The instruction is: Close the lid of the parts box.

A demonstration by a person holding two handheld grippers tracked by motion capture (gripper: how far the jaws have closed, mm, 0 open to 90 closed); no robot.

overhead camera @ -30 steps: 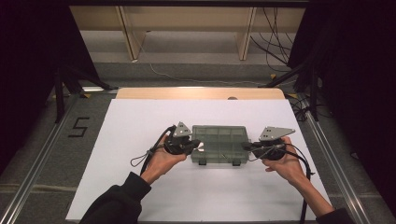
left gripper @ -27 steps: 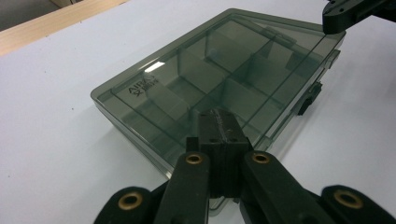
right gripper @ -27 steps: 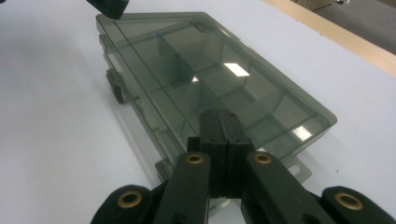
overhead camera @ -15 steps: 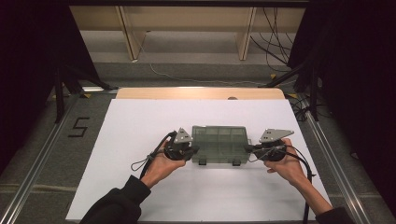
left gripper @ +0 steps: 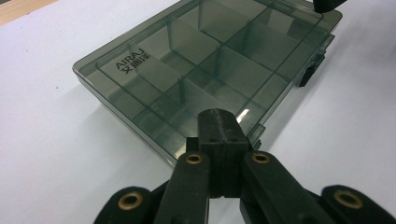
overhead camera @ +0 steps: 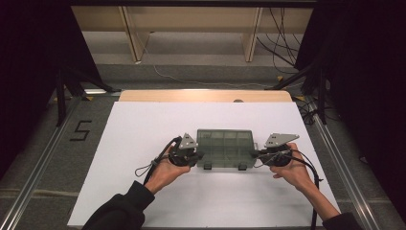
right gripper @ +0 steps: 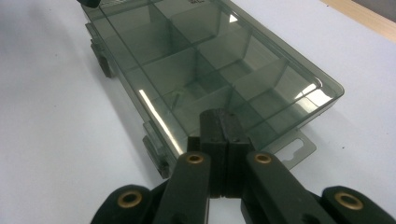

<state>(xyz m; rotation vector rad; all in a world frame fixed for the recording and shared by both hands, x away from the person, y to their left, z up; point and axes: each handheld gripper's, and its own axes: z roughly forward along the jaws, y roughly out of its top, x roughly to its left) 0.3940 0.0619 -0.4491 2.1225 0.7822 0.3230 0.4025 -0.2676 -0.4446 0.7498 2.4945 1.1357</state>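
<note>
A smoky transparent compartment box (overhead camera: 224, 147) lies flat and closed on the white table (overhead camera: 143, 129), its two latches facing the person. My left gripper (overhead camera: 197, 155) is shut at the box's left end, and my right gripper (overhead camera: 258, 154) is shut at its right end. In the left gripper view the closed jaws (left gripper: 219, 122) point along the box (left gripper: 205, 70), tips over its near edge; nothing is between them. The right gripper view shows the same: shut jaws (right gripper: 219, 122) at the near end of the box (right gripper: 210, 60), beside its hang tab (right gripper: 299, 147).
A wooden strip (overhead camera: 206, 96) runs along the table's far edge. Metal rails (overhead camera: 38, 167) flank the table, with a "5" marked on the floor (overhead camera: 80, 130) at left. Tripod legs and cables stand beyond both far corners. Bare white surface lies around the box.
Both hands have settled slightly lower at the box's two ends. The box lies where it was and both grippers stay shut.
</note>
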